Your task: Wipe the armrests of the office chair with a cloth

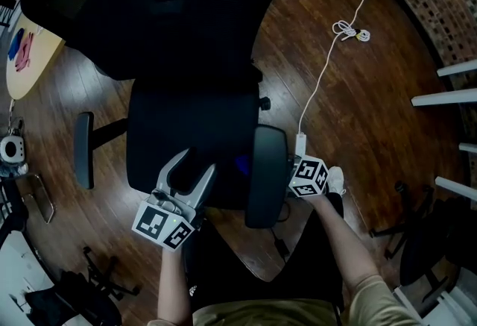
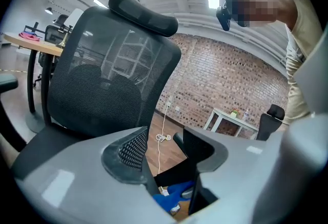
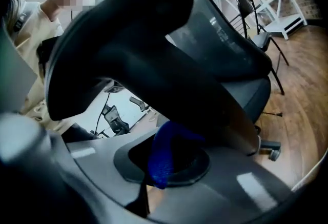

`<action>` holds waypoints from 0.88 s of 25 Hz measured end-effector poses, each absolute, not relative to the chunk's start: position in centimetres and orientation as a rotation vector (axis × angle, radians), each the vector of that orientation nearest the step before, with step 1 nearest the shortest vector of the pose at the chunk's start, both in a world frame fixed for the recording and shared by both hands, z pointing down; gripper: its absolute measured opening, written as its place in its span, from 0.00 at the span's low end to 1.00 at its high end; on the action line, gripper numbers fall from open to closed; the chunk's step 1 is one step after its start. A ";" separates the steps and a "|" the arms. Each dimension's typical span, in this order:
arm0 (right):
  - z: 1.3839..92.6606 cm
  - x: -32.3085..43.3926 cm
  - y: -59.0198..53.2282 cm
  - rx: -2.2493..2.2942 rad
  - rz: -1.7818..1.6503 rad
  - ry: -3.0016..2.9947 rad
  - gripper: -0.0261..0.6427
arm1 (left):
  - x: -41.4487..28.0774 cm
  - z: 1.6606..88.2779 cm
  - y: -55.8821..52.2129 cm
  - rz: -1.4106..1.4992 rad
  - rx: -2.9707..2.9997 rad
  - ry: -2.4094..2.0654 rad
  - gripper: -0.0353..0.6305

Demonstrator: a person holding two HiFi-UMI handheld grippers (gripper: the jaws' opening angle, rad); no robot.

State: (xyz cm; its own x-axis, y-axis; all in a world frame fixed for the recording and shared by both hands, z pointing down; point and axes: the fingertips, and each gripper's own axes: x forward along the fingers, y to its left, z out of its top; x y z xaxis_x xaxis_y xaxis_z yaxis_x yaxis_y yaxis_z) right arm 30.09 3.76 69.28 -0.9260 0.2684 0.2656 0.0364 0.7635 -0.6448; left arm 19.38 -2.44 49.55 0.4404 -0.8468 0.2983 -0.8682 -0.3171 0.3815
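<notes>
While the right gripper (image 3: 154, 179) reaches in under the right armrest (image 1: 267, 175) of the office chair (image 1: 186, 123), its jaws are pinched on the blue cloth (image 3: 164, 159). The cloth bunches up out of the pads, right against the dark underside of the armrest pad. In the head view a sliver of blue shows at that armrest's inner, seat-side edge.

Print: black-and-white square markers on the left cube (image 1: 164, 226) and right cube (image 1: 308, 177). A small white logo (image 1: 192, 290) on the person's dark trousers is too small to read.

Left gripper (image 2: 171, 166) hovers over the seat front, jaws nearly pressed together with nothing pinched. The cloth shows beyond them through the slit, apart from its pads. Left armrest (image 1: 84, 150) is well apart from both grippers. A white cable (image 1: 328, 63) lies on the wood floor right of the chair.
</notes>
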 end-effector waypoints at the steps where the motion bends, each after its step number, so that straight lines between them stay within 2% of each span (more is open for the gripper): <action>1: 70.7 30.0 3.2 -0.196 0.961 -2.591 0.07 | 19.5 49.7 -2.4 0.069 2.213 -1.438 0.36; 7: 75.8 29.3 0.6 0.008 1.185 -2.567 0.07 | 20.0 50.6 -1.6 0.134 2.216 -1.425 0.36; 12: 75.1 31.2 -0.3 0.099 1.159 -2.505 0.07 | 19.7 49.7 -1.8 0.125 2.199 -1.437 0.36; 15: 70.5 35.0 -0.4 0.168 1.208 -2.533 0.07 | 20.2 47.6 -1.8 0.099 2.183 -1.443 0.36; 18: 61.8 39.9 -2.8 0.317 1.272 -2.699 0.06 | 21.2 44.0 -2.0 0.063 2.214 -1.429 0.36; 22: 48.8 44.1 -8.0 0.528 0.960 -2.889 0.06 | 21.3 37.6 -4.1 0.008 2.267 -1.533 0.36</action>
